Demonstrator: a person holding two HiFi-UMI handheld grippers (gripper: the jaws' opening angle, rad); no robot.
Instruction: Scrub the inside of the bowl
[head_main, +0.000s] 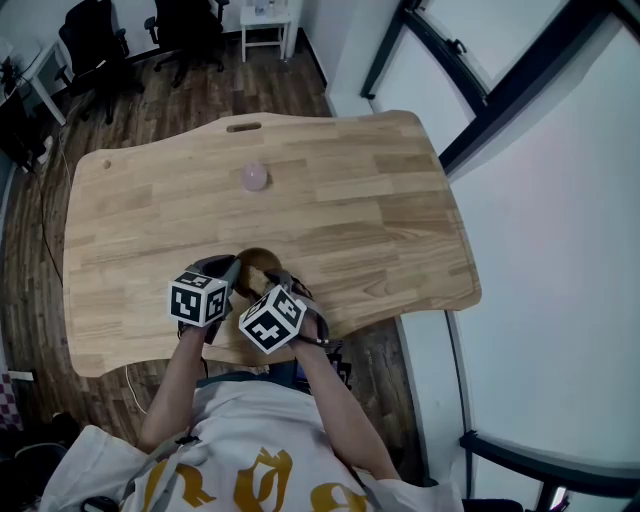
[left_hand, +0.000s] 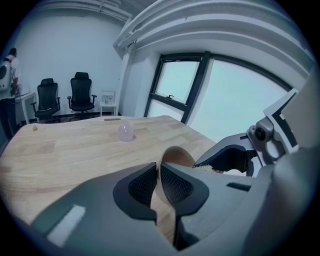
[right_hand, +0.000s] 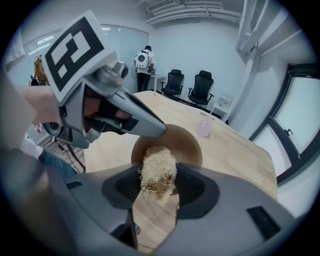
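The wooden bowl (head_main: 258, 262) sits near the front edge of the light wooden table (head_main: 380, 200), just ahead of the person's torso. The left gripper (left_hand: 159, 172) has its 2 jaws pressed together on the bowl's thin rim, with the wall pinched between the dark ribbed pads (left_hand: 175, 186). The bowl is tipped so that its opening faces the right gripper (right_hand: 159, 175). That gripper's 2 jaws are clamped on a pale, fibrous scrubber (right_hand: 159, 159), whose far end reaches to the bowl's near rim. From the frames I cannot tell whether it touches the inner surface. Both marker cubes lie close together over the bowl in the head view. A small, pinkish, translucent egg-shaped object (head_main: 255, 177) stands well apart, farther back on the table. 2 black office chairs (right_hand: 192, 87) stand by the far wall.
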